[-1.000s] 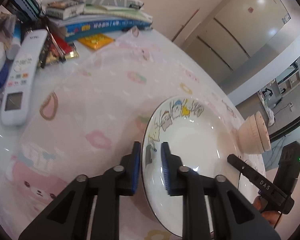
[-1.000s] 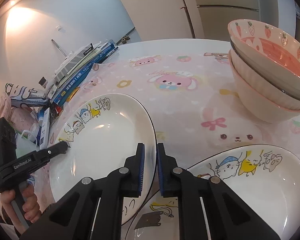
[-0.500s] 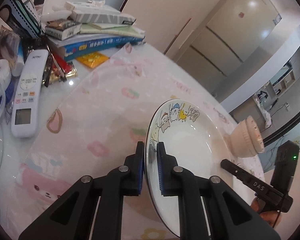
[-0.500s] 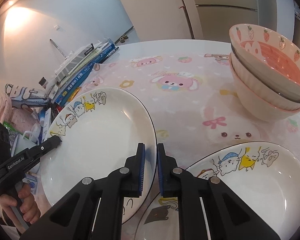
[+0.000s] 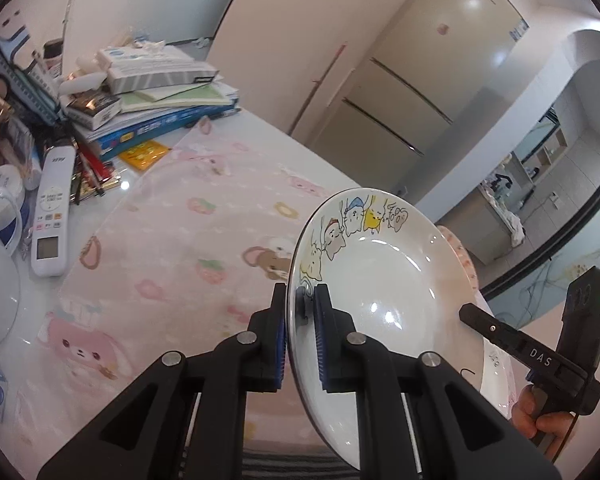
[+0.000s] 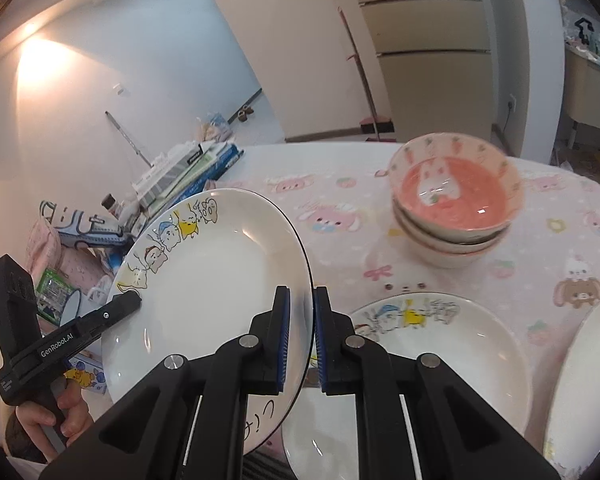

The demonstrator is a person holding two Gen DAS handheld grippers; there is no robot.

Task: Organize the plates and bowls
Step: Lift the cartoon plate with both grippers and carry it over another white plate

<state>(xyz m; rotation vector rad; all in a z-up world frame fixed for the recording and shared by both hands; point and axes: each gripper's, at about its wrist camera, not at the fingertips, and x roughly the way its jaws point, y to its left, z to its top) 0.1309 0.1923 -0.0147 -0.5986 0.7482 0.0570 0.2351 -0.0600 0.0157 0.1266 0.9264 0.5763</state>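
Glossy glazed ceramic on the plate [image 5: 380,280], catching highlights; matt black plastic gripper fingers [image 5: 340,340] with ribbed blue pads; soft matt cloth [image 6: 540,240] covering the table.

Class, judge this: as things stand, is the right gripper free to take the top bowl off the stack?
Probably not: the right gripper is shut on the held plate, shared with the left gripper. The bowl stack itself stands unobstructed.

You see a white plate [image 6: 220,280] with cartoon animals in yellow, blue and red on its rim. The tablecloth [image 5: 172,248] is pale pink with bunnies and strawberries. The top bowl [image 6: 456,196] is coral inside, with carrots on its rim.
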